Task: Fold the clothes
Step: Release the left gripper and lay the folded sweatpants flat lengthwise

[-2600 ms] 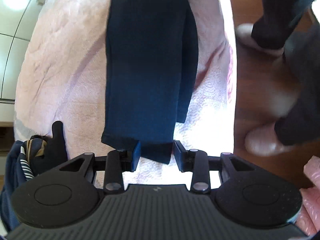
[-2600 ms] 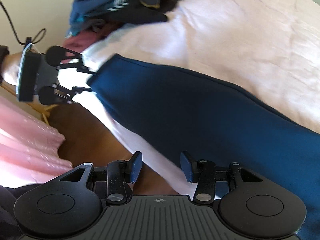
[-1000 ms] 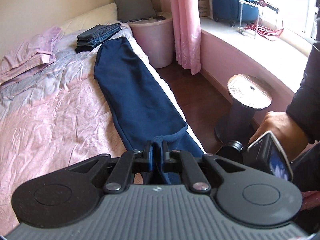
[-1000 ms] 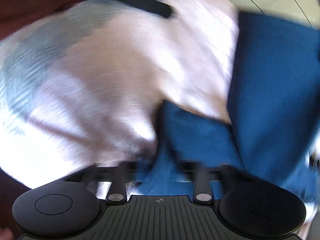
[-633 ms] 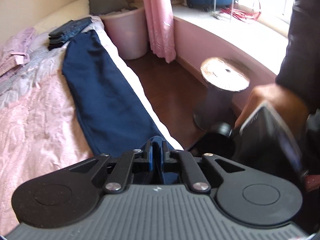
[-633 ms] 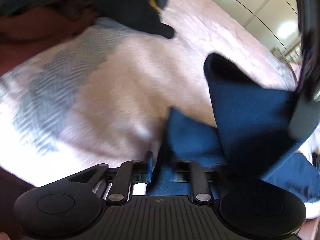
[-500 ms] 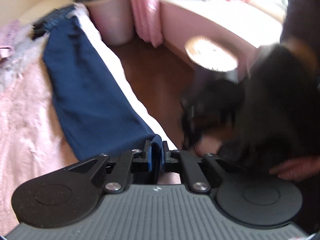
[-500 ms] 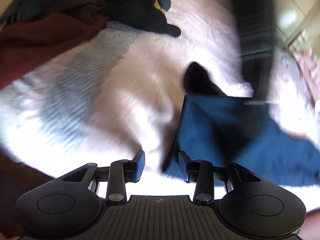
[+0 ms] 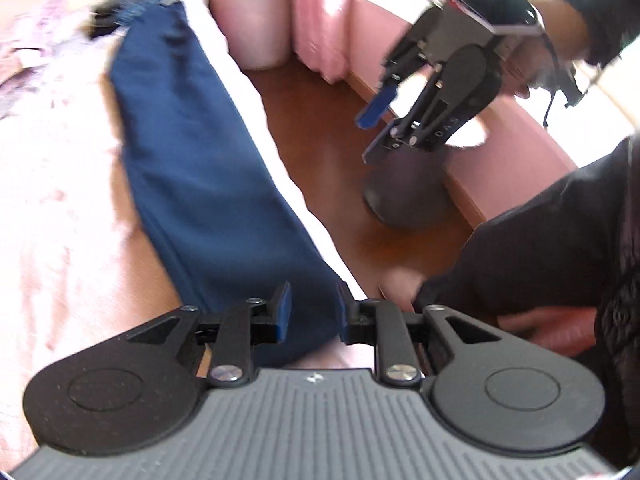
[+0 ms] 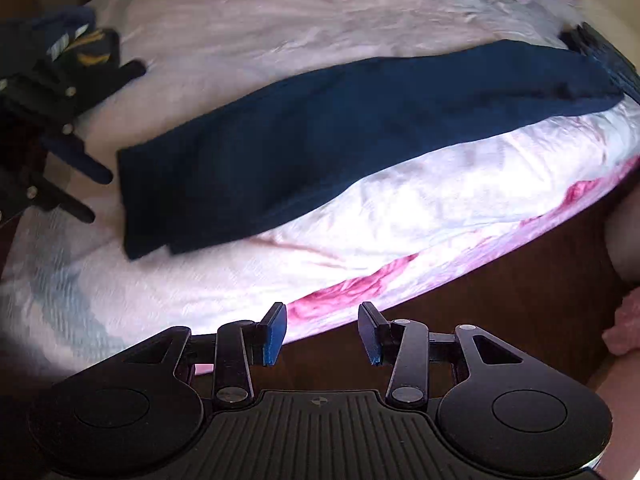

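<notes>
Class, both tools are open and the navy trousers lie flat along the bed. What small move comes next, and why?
Probably bring the left tool down and close it on the near end of the trousers. Its jaws are open right over that end, while the right tool sits off the bed edge.

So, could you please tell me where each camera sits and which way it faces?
Left wrist: on the left tool, facing along the long navy blue trousers on the pink bed cover; the right tool, a hand and dark sleeve show.
Right wrist: on the right tool off the bed's edge, facing across it; the left tool shows.
Shared: trousers, bed cover, each other's tool.
</notes>
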